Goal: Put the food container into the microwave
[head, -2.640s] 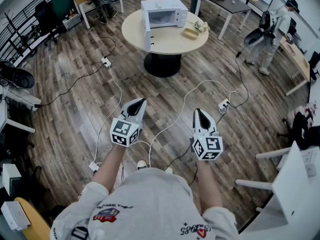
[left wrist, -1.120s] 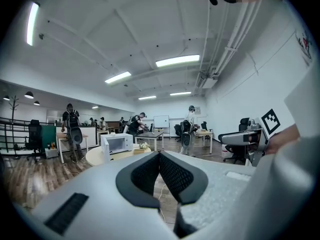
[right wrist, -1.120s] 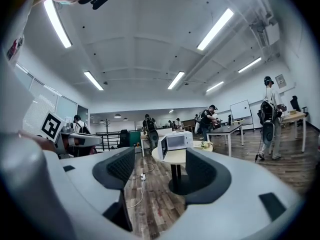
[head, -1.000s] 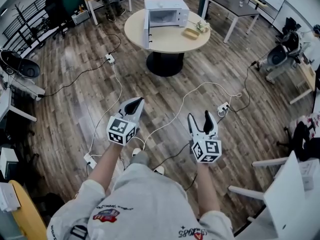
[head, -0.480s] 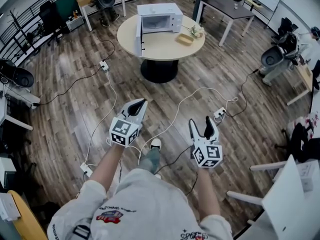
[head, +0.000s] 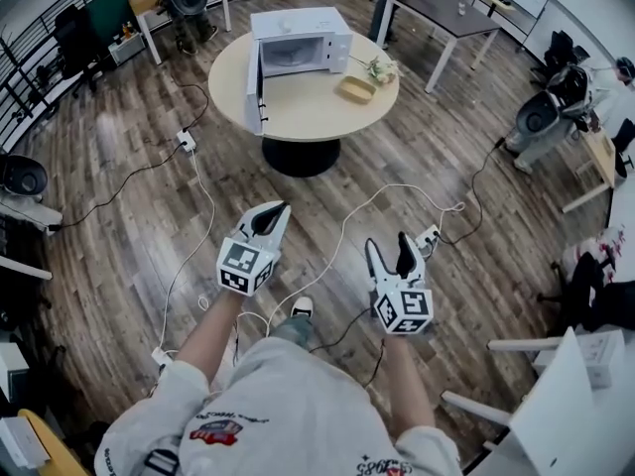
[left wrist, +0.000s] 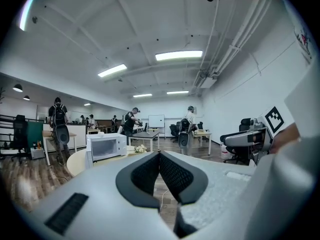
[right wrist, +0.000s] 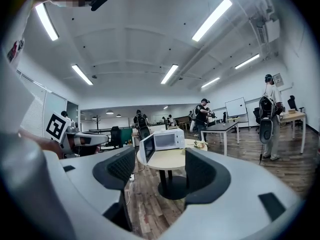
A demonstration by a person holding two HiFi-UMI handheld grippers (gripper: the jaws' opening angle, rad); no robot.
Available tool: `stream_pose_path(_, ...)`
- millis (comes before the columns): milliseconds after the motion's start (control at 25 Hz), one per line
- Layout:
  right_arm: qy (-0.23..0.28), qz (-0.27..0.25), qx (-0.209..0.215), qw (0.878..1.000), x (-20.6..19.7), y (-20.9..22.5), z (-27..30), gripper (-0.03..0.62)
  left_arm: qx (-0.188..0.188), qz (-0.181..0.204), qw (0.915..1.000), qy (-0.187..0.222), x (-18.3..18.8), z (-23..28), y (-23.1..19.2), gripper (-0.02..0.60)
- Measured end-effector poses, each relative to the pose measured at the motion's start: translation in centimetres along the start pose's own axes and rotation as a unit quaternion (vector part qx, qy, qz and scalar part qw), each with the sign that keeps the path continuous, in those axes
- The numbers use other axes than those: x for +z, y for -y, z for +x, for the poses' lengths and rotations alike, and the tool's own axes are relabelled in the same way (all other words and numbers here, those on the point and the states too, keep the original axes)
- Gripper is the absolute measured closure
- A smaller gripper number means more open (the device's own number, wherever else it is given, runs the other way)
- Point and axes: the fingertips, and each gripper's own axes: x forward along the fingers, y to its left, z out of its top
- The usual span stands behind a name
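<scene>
Well ahead on the round desk [head: 308, 117]: white microwave [head: 298, 36], door [head: 254, 79] swung open at its left. Just right of it on the desktop, outside the oven, a shallow tan food container [head: 356, 88], lying flat, long axis roughly left-right in the head view, contents too small to tell; beside it a small plant [head: 380, 68]. Far short of the desk, over wood floor [head: 119, 226]: left claw [head: 277, 207] with jaws pressed together on nothing, right claw [head: 387, 244] spread wide, gripping nothing.
</scene>
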Motion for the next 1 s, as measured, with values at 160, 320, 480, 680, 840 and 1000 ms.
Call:
stream_pose_path(160,0.000,-0.005,-0.008,1.000,2.0,1.6,5.9,0.295,-0.008,-0.001,1.0000,0.002,0.9,5.1,-4.1,0.577)
stream_pose_path(320,-0.001,-0.008,-0.019,1.000,3.1,3.3,10.7,0.296,-0.015,-0.006,0.9999,0.002,1.3,9.2,-7.6,0.577)
stream_pose_path(480,-0.008,-0.012,-0.026,1.000,3.2,4.1,13.5,0.296,-0.017,-0.015,0.9997,0.001,1.4,11.4,-10.0,0.577)
stream_pose_path(680,-0.007,-0.015,-0.031,0.999,4.5,5.3,15.7,0.299,-0.016,-0.025,0.9995,0.006,1.6,13.0,-11.4,0.577)
stream_pose_path(840,-0.001,-0.017,-0.027,0.999,5.3,6.1,17.6,0.301,-0.012,-0.029,0.9995,0.005,1.6,14.4,-12.3,0.577)
stream_pose_path(1000,-0.004,-0.016,-0.016,1.000,4.7,7.3,20.2,0.303,-0.003,-0.031,0.9995,0.005,1.3,16.3,-13.5,0.577)
